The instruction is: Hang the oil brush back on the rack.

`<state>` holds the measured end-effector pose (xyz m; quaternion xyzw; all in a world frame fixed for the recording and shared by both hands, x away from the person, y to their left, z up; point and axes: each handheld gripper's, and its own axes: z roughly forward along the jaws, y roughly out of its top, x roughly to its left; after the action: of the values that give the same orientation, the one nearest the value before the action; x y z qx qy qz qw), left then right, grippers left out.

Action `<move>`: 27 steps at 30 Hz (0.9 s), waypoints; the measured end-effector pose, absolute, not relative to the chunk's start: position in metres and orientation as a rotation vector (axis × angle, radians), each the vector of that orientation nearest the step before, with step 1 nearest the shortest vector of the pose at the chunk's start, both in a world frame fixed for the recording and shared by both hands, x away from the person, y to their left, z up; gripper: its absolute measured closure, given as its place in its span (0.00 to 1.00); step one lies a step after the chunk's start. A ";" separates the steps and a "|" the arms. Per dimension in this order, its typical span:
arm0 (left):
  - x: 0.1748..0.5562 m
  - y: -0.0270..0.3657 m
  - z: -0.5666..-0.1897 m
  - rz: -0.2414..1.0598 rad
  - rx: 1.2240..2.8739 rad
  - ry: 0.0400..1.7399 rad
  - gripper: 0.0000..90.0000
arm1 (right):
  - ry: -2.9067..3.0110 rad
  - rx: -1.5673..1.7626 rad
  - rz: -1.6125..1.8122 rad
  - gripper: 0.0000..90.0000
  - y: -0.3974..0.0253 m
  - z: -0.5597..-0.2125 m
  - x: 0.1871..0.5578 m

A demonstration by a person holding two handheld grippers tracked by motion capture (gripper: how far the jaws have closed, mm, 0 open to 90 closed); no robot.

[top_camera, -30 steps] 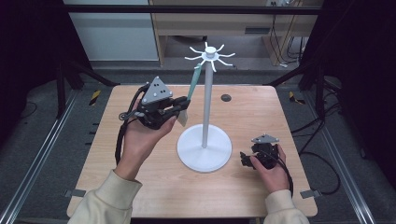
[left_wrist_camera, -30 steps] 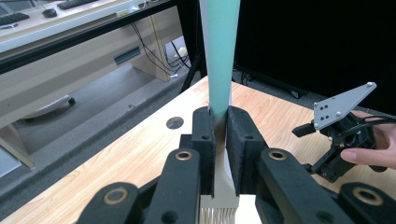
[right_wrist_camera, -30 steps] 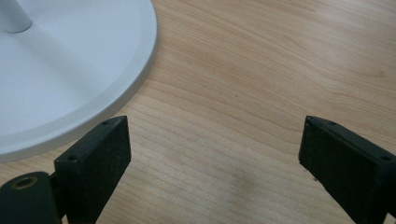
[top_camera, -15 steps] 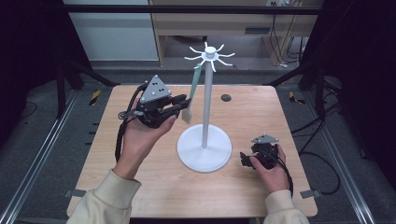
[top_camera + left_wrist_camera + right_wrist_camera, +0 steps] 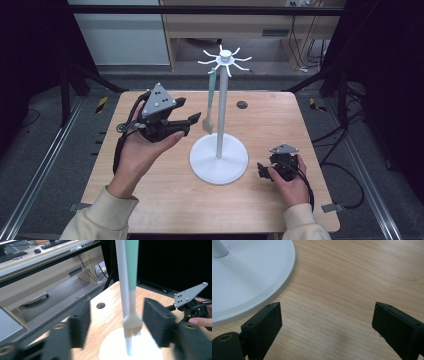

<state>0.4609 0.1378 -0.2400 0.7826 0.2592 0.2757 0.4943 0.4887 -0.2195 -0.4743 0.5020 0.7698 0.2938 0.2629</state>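
One wooden table [image 5: 150, 200]. One white hanger stand [image 5: 218, 160] with round base, single pole and spoked top. One green-handled brush [image 5: 210, 100] hanging from it. Two handheld grippers: left gripper [image 5: 192, 120], right gripper [image 5: 261, 170]. One round hole [image 5: 242, 104] in the tabletop.

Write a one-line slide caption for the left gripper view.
Open left hand-held gripper frames a green-handled brush hanging beside the white stand's pole, above its round base.
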 end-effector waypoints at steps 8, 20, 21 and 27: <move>0.454 0.150 -0.248 0.630 1.908 0.641 0.14 | 2.080 1.357 0.789 0.11 -0.219 -0.474 0.489; 0.441 0.162 -0.275 0.589 1.966 0.592 0.05 | 2.077 1.359 0.791 0.11 -0.219 -0.474 0.488; 0.440 0.163 -0.278 0.589 1.976 0.590 0.05 | 2.076 1.362 0.791 0.11 -0.219 -0.474 0.488; 0.434 0.165 -0.298 0.578 2.016 0.580 0.04 | 2.072 1.359 0.794 0.11 -0.220 -0.473 0.488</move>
<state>0.4344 0.1651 -0.2978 0.8205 0.2361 0.2351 0.4644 0.4877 -0.2203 -0.4734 0.5034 0.7675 0.2941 0.2666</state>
